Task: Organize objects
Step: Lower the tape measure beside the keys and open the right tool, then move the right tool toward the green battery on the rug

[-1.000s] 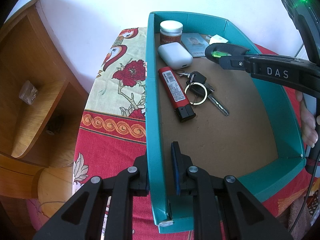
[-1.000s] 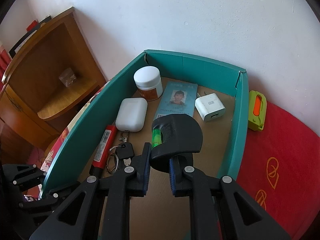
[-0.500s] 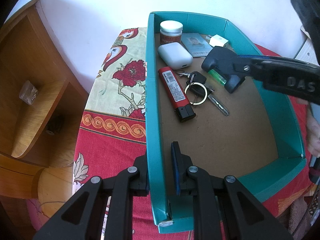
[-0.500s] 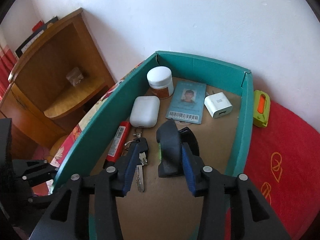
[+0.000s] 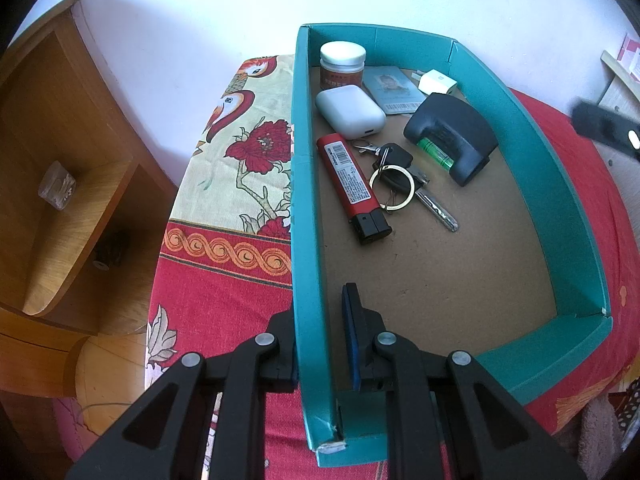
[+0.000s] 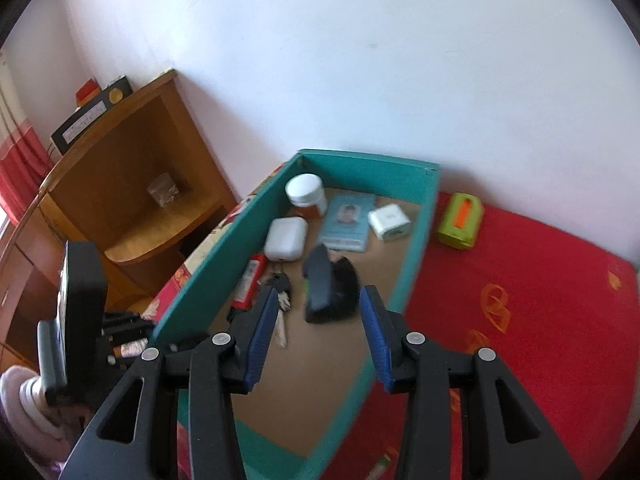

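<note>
The teal box [image 5: 308,184] on the bench [image 5: 224,292] already holds a white-lidded jar [image 5: 343,65], a white earbud case [image 5: 350,111], an ID card [image 5: 394,89], a white charger [image 5: 436,82], a red lighter [image 5: 352,188], a bunch of keys [image 5: 400,182] and, near its right wall, a black tool with a green vial [image 5: 452,138]. The right gripper [image 6: 320,336] has just been opening its jaws; they stand released with nothing between them, above the black tool, which lies free on the box floor. The left gripper [image 5: 320,344] is clenched on the box's left wall, seemingly to steady it. Left outside, as far as can be seen, is a green and orange item [image 6: 460,220] on the red cloth [image 6: 520,300] just beside the box's right wall; it is likely next, and that wall stands between it and the free floor. A wooden shelf unit [image 6: 132,184] stands off to the left.
</note>
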Available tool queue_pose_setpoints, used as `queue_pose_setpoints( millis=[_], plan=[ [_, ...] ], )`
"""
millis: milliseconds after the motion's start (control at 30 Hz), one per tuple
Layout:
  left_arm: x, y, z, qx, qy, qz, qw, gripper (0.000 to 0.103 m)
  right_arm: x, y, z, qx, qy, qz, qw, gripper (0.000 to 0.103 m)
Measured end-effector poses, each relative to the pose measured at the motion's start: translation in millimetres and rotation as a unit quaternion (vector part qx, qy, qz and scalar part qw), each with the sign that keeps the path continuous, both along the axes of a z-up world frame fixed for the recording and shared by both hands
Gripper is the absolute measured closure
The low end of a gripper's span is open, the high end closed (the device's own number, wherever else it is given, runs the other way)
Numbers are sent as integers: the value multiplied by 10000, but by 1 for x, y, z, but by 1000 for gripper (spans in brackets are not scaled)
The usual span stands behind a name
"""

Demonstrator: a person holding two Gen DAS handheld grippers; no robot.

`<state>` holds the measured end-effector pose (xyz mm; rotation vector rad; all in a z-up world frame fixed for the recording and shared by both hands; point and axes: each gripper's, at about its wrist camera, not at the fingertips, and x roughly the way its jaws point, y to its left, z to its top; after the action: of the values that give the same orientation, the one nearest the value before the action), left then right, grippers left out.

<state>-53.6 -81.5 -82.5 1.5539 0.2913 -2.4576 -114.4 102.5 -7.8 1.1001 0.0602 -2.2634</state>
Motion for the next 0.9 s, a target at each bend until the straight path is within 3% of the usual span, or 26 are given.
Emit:
queue_pose_setpoints(
  millis=[200, 500, 900],
  plan=[
    [0, 0, 0, 0, -2, -1, 10000, 89, 12, 38, -16, 348, -169, -391, 9985, 59],
    [0, 1, 0, -1, 0, 13, 10000, 89, 49, 59, -45, 749, -480, -418, 9952, 60],
    [0, -1, -1, -16, -4, 10, 10000, 89, 78, 50, -69, 997, -662, -213, 9926, 83]
  ],
)
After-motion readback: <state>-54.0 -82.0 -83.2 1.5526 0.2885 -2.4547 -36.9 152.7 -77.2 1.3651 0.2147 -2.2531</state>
